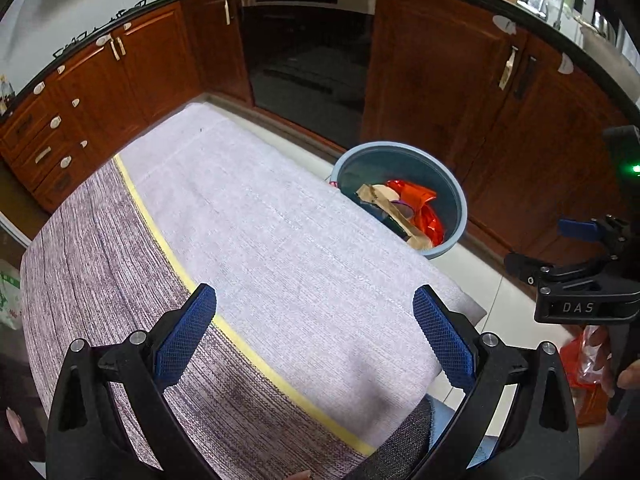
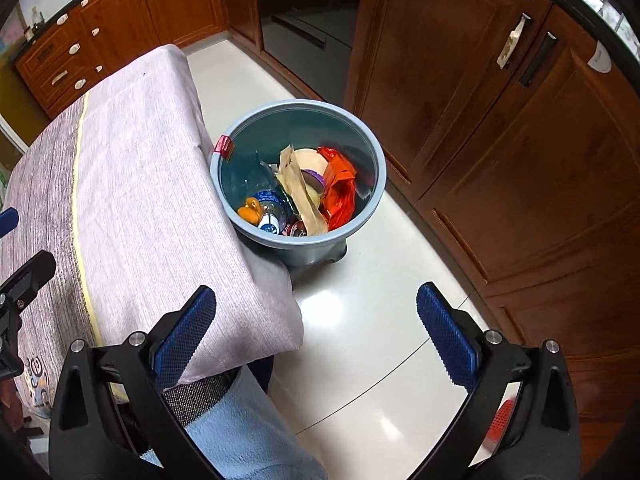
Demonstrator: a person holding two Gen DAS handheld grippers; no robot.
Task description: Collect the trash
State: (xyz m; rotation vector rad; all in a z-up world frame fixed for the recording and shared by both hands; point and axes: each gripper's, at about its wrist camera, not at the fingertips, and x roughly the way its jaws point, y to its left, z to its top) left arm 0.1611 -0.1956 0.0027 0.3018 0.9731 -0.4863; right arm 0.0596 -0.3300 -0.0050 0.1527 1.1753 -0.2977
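A blue-grey trash bin (image 2: 360,136) stands on the floor beside the table's right edge; it also shows in the left wrist view (image 1: 456,196). It holds a red foil wrapper (image 2: 340,188), a brown paper bag (image 2: 298,188), a plastic bottle (image 2: 270,210) and an orange piece (image 2: 250,210). My left gripper (image 1: 314,334) is open and empty above the cloth-covered table (image 1: 260,232). My right gripper (image 2: 316,332) is open and empty, over the table's corner and the floor, short of the bin. The right gripper also shows at the right of the left wrist view (image 1: 560,256).
Brown kitchen cabinets (image 2: 500,120) and a dark oven front (image 1: 308,72) line the far side. A white tiled floor (image 2: 380,320) lies between table and cabinets. A red and clear plastic bag (image 1: 588,364) is at the right. A blue towel (image 2: 248,436) hangs below the table corner.
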